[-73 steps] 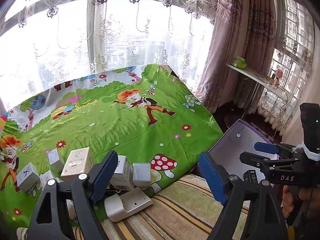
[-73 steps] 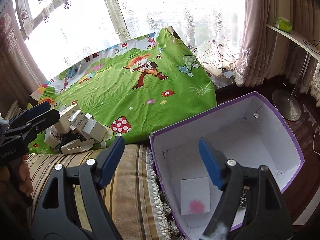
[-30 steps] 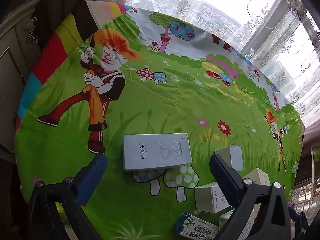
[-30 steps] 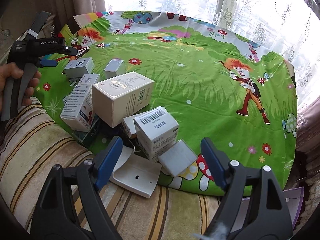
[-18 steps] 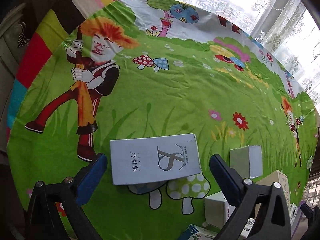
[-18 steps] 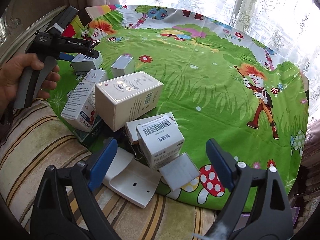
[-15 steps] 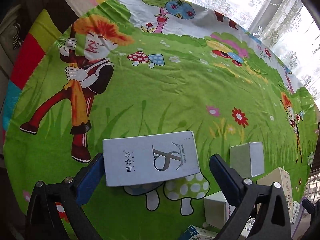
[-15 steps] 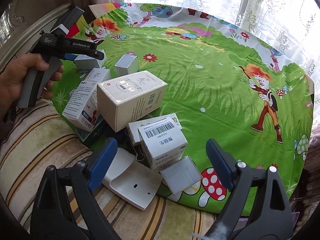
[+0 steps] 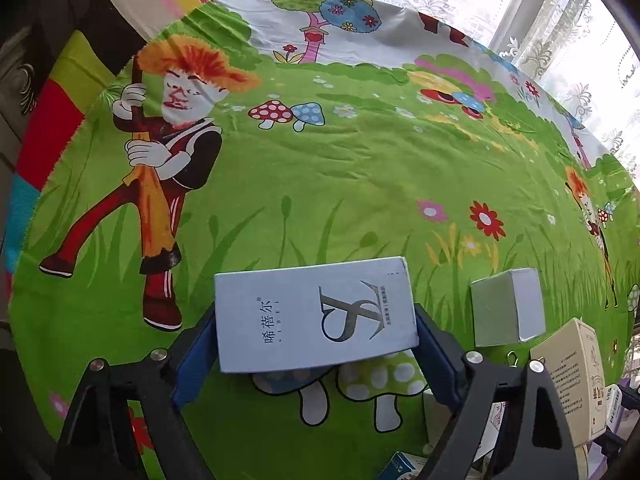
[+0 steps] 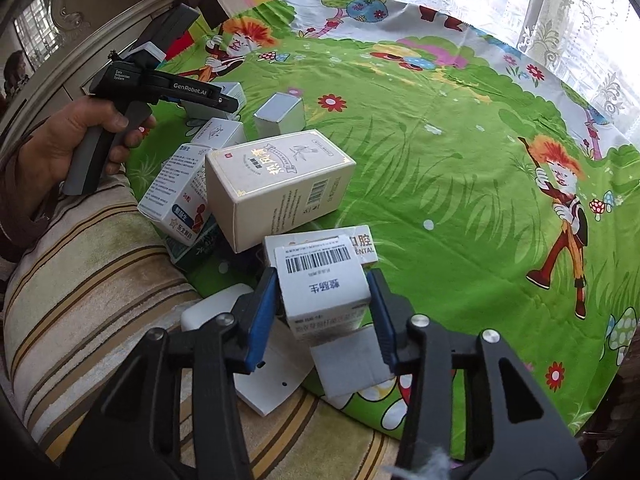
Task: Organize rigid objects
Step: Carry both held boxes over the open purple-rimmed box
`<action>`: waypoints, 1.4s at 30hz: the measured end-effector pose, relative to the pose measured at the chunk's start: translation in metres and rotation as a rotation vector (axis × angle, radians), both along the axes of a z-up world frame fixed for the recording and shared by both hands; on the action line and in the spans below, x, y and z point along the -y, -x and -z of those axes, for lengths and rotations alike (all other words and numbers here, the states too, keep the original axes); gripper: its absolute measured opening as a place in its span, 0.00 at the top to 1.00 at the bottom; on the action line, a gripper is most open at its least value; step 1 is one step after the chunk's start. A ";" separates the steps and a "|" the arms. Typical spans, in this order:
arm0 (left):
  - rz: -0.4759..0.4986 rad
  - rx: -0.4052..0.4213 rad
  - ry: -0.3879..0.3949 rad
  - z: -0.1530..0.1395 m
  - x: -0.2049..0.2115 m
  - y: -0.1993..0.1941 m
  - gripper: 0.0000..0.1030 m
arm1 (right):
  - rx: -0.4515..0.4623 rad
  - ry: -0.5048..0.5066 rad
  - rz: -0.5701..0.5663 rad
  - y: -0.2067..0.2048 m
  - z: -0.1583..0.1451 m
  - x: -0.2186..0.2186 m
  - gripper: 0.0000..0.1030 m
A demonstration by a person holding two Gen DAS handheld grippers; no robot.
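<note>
A pale grey box with a large silver logo lies on the green cartoon cloth. My left gripper is closing on it, and its blue pads touch both short ends. In the right wrist view, my right gripper is closing on a white box with a barcode at the near edge of a pile, a pad against each side. The same view shows a hand holding the left gripper at the far left.
The pile holds a large cream box, a blue-and-white medicine box, a small silver box, a flat grey box and a white plastic piece. A striped cushion lies in front of it.
Both grippers have closed from wide open onto their boxes. The left one came down over the pale grey box; the right one moved in over the barcode box.
</note>
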State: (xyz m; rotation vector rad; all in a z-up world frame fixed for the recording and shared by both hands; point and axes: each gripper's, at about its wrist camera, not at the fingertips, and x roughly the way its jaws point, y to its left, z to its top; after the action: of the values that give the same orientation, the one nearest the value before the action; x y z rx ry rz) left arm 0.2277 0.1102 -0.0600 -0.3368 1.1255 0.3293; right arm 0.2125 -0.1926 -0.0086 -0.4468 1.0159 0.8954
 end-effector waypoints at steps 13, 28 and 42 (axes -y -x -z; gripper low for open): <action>-0.069 0.116 0.006 -0.032 -0.003 0.028 0.14 | 0.059 -0.105 0.057 0.002 -0.032 0.019 0.53; 0.083 0.331 -0.021 -0.110 0.081 0.065 0.14 | 0.223 -0.168 0.367 0.042 -0.075 0.070 0.53; 0.493 0.309 0.047 -0.110 0.254 0.099 0.14 | 0.213 -0.145 0.662 0.103 -0.056 0.174 0.53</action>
State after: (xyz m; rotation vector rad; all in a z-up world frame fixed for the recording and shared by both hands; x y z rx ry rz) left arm 0.1289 -0.1439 0.0499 -0.1360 0.8766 -0.1807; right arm 0.1093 -0.3661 0.0473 -0.0628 0.8170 0.3133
